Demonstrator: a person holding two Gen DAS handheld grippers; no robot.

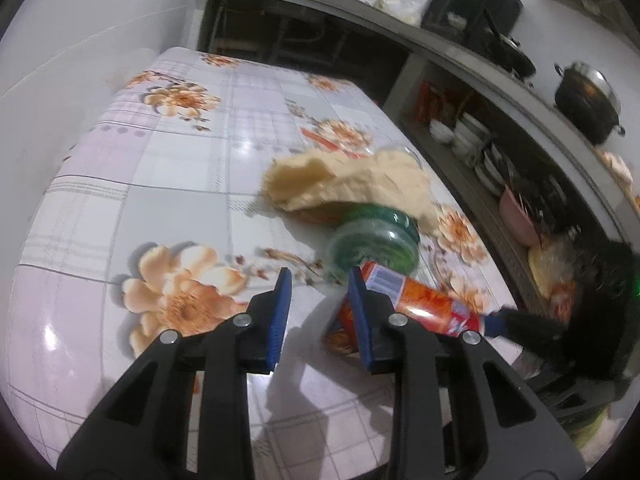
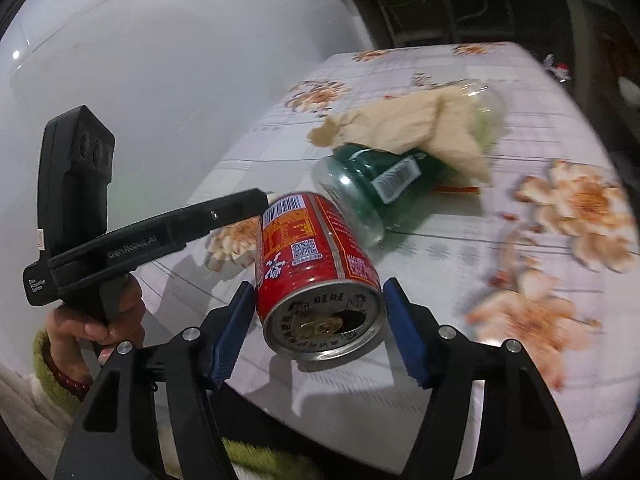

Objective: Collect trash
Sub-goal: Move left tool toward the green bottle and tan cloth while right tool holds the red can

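Our right gripper [image 2: 320,320] straddles the one red can [image 2: 316,276], which lies on its side on the table [image 2: 440,400]; its blue pads flank the can's end with slivers of gap, so it is released, not grasping. Our left gripper [image 1: 320,292] hovers with nothing between its parted pads, the can [image 1: 420,300] just to its right. Beyond the can lie one green bottle [image 2: 376,188] and one crumpled paper wad [image 2: 420,128] draped over it, touching. The table's left side is bare to the wall [image 1: 100,40]; shelves [image 1: 480,152] run close along its right edge.
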